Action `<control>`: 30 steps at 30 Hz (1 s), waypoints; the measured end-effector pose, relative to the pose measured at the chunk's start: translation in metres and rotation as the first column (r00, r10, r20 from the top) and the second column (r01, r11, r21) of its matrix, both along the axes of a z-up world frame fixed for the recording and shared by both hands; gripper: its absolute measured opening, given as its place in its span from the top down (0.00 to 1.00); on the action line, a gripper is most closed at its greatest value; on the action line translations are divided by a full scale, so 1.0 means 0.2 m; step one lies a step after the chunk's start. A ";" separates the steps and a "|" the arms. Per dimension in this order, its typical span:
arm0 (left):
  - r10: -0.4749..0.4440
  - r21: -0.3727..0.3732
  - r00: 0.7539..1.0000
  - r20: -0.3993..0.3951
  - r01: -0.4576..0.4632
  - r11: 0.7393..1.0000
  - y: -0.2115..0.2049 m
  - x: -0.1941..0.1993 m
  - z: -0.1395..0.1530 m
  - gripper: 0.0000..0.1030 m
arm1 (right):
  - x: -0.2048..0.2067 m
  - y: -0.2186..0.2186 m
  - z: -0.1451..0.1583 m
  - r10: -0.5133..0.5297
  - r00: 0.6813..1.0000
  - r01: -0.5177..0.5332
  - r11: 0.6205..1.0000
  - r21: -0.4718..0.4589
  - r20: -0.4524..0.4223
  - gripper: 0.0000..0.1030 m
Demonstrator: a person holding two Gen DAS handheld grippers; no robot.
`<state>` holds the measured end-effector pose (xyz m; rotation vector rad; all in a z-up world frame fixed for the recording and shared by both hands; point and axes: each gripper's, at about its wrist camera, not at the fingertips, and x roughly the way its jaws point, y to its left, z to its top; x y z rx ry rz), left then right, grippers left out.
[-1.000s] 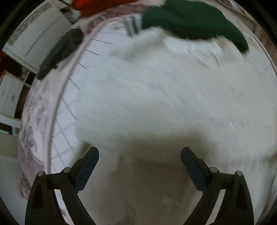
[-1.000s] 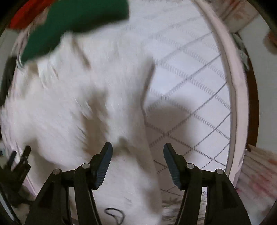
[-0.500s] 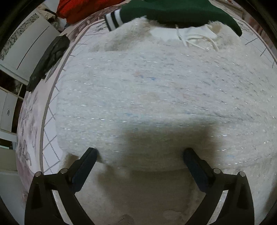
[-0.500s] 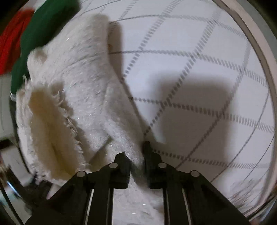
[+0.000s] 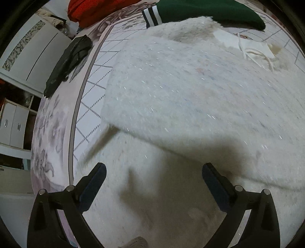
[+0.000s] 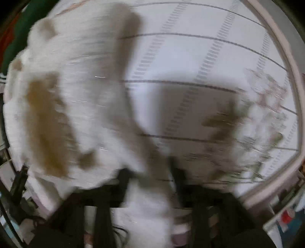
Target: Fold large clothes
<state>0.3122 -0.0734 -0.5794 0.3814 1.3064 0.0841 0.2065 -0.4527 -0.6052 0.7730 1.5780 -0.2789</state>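
Although one fold edge already crosses the fluffy white fleece garment [image 5: 190,91] spread on the quilted bed cover [image 5: 91,106], folding is at an early stage. Left gripper [image 5: 152,183] hovers over the garment, tongs apart, empty. Right gripper [image 6: 150,171] — heavily blurred — appears clamped on the garment's side edge; remaining folds outstanding.

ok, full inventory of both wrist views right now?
fuzzy sweater: 1, white, spread over bed, partly folded
green garment: 1, dark green with striped cuff, far edge behind sweater
red garment: 1, red-orange, far left corner
black garment: 1, black, left bed border
bedspread: 1, white with grid lines, floral border
cabinet: 1, white, beyond bed
left hand-held gripper: open, over sweater
right hand-held gripper: blurred, sweater fabric between fingers
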 end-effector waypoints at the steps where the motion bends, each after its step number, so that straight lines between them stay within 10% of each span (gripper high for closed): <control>1: 0.004 0.003 1.000 0.005 -0.004 1.000 -0.01 -0.03 0.01 0.00 | -0.03 -0.04 0.03 0.004 1.000 -0.005 1.000 0.026 0.004 0.44; 6: 0.062 0.017 0.998 0.025 -0.062 0.998 -0.09 -0.18 0.01 0.00 | 0.05 -0.08 0.25 0.195 0.959 -0.192 0.981 -0.036 0.204 0.41; 10: 0.101 0.068 0.995 -0.003 -0.101 0.993 -0.17 -0.29 -0.04 0.00 | 0.20 -0.10 0.10 0.359 0.928 -0.344 0.928 -0.144 0.098 0.42; 19: 0.301 0.117 0.954 0.000 -0.299 0.947 -0.19 -0.68 0.26 0.00 | -0.11 -0.27 0.29 0.474 0.875 -0.485 0.857 0.176 0.102 0.26; 24: 0.482 0.203 0.875 0.028 -0.478 0.855 -0.04 -0.94 0.40 0.00 | -0.44 -0.13 0.06 0.471 0.881 -0.451 0.801 0.394 0.052 0.26; 25: 0.515 0.216 0.856 0.038 -0.510 0.832 0.00 -0.99 0.41 0.00 | -0.45 -0.03 -0.01 0.488 0.872 -0.464 0.790 0.402 0.047 0.31; 26: 0.561 0.242 0.826 0.051 -0.555 0.796 0.07 -1.06 0.41 0.00 | -0.40 0.10 -0.07 0.481 0.876 -0.455 0.791 0.408 0.043 0.77; 27: 0.589 0.256 0.806 0.061 -0.583 0.771 0.11 -1.10 0.41 0.00 | -0.44 0.13 -0.12 0.457 0.889 -0.428 0.796 0.428 0.038 0.93; 30: 0.657 0.292 0.749 0.086 -0.650 0.702 0.23 -1.23 0.41 0.00 | -0.53 0.27 -0.24 0.365 0.928 -0.345 0.772 0.533 0.072 0.92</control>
